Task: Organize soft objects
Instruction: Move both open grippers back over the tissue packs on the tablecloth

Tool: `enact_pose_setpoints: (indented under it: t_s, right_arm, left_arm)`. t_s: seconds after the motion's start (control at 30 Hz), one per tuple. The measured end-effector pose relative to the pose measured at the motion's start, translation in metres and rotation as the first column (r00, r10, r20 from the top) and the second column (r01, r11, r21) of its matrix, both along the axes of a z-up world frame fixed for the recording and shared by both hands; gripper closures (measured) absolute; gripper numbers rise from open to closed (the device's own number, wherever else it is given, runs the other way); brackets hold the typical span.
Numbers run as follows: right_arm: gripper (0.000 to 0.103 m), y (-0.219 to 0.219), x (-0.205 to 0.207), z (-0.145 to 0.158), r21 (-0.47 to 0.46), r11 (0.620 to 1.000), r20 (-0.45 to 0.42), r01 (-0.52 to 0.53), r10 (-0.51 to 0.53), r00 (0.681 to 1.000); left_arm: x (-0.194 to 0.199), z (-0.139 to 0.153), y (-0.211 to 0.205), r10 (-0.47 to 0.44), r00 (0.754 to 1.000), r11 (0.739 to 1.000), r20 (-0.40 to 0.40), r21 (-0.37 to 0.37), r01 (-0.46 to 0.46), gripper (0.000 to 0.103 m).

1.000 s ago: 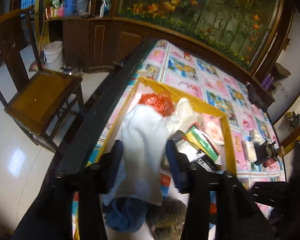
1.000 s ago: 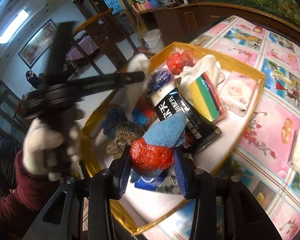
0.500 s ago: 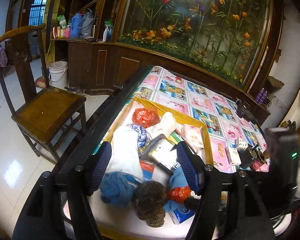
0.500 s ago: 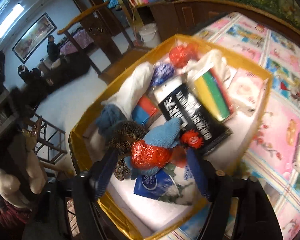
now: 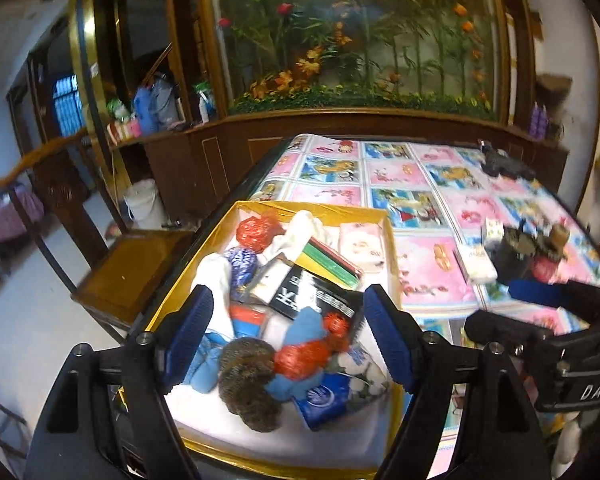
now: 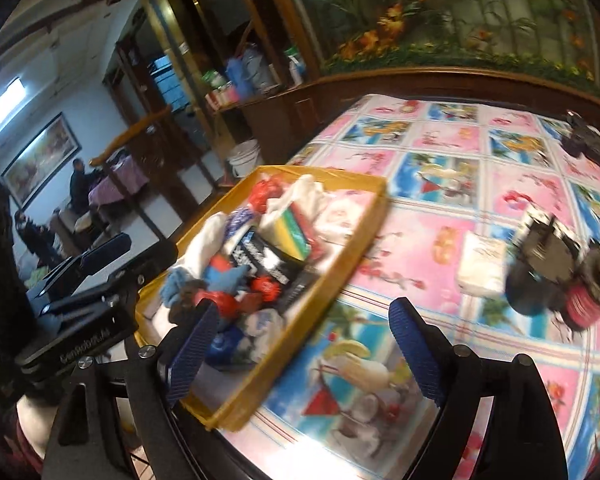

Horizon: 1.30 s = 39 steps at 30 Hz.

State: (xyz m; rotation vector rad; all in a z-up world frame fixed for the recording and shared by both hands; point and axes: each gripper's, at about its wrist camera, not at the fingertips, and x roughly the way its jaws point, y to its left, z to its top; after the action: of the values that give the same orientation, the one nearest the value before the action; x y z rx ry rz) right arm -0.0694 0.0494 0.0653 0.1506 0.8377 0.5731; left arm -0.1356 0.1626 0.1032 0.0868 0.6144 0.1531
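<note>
Spread across the worktop (image 5: 428,200): a cartoon-print cover in pink and blue squares, backed by a dark wooden cabinet and a large flower mural.

Parked at the worktop's left corner: a shallow gold-rimmed tray (image 5: 312,210), white inside, crowded with soft things. Seen in the right wrist view too, tray (image 6: 364,232) slightly blurred.

Inside the tray, from bulkier to smaller: a long white cloth (image 5: 216,280) along the left wall; a black packet with white lettering (image 5: 312,300) lying diagonally across the middle; a stack of striped sponges (image 5: 332,266), green, yellow and red, just behind it; a brown fuzzy item (image 5: 248,384) at the near edge; a light-blue cloth (image 5: 304,326) beside a red crinkled bag (image 5: 300,358); a blue and white packet (image 5: 324,394) at the near right; a second red crinkled bag (image 5: 256,232) at the far end; a purple mesh ball (image 5: 240,266) next to the white cloth.

Well apart from the tray, on the right of the worktop: a white packet (image 6: 482,266) and a dark, blurred clutter of small items (image 6: 556,276).

Hovering above the tray's near end: left gripper (image 5: 288,338), jaws wide apart, holding nothing. Off to the tray's right, over the bare cover: right gripper (image 6: 306,356), jaws likewise spread wide, nothing between them.
</note>
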Motion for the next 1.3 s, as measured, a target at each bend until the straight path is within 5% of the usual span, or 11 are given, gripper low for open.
enact_pose_setpoints:
  t_s: [0.17, 0.4, 1.2, 1.3]
  right_arm:
    - [0.015, -0.030, -0.009, -0.011, 0.023, 0.997, -0.016, 0.069, -0.068, 0.998]
    - [0.015, -0.058, -0.021, -0.009, 0.060, 0.993, -0.045, 0.106, -0.103, 0.994]
    - [0.013, -0.074, -0.032, -0.012, 0.077, 0.988, -0.060, 0.131, -0.127, 0.990]
    - [0.013, -0.080, -0.032, -0.012, 0.084, 0.987, -0.062, 0.138, -0.133, 0.989]
  left_arm:
    - [-0.006, -0.004, -0.034, -0.047, 0.999, 0.994, -0.010, 0.096, 0.048, 0.025]
    - [-0.010, -0.006, -0.046, -0.063, 0.997, 0.990, -0.032, 0.124, 0.067, 0.025]
    - [-0.019, -0.020, -0.051, -0.083, 0.993, 0.990, -0.088, 0.106, 0.092, 0.025]
    - [-0.016, -0.024, -0.049, -0.114, 0.986, 0.991, -0.119, 0.051, 0.121, 0.025]
